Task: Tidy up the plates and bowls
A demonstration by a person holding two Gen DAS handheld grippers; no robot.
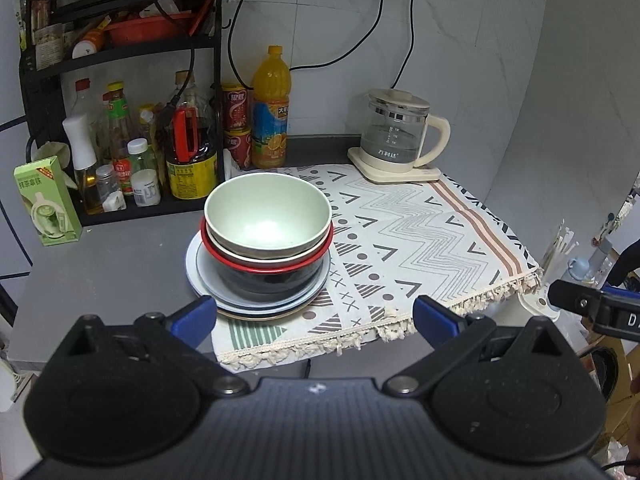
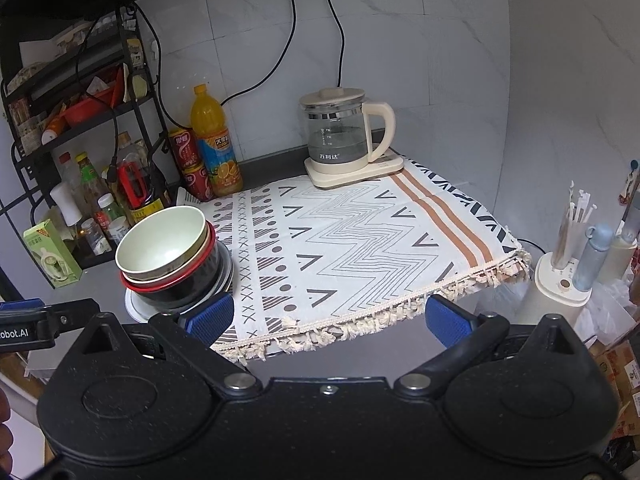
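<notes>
White tiled walls back a grey bench (image 1: 112,264) half covered by a patterned cloth (image 1: 400,240). Nested bowls (image 1: 266,236) sit on stacked plates (image 1: 256,300) at the cloth's left edge, near the bench's front, big under small so the pile sits steady. It looks finished, though the count of plates is unclear. Both the left tongs (image 1: 314,314) and right tongs (image 2: 330,316) hang spread and empty just off the front edge, clear of the pile.

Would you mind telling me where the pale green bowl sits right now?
The pale green bowl tops the nested bowls on the blue plates, at the patterned cloth's left edge, in front of the condiment rack; the right wrist view shows it far left.
</notes>
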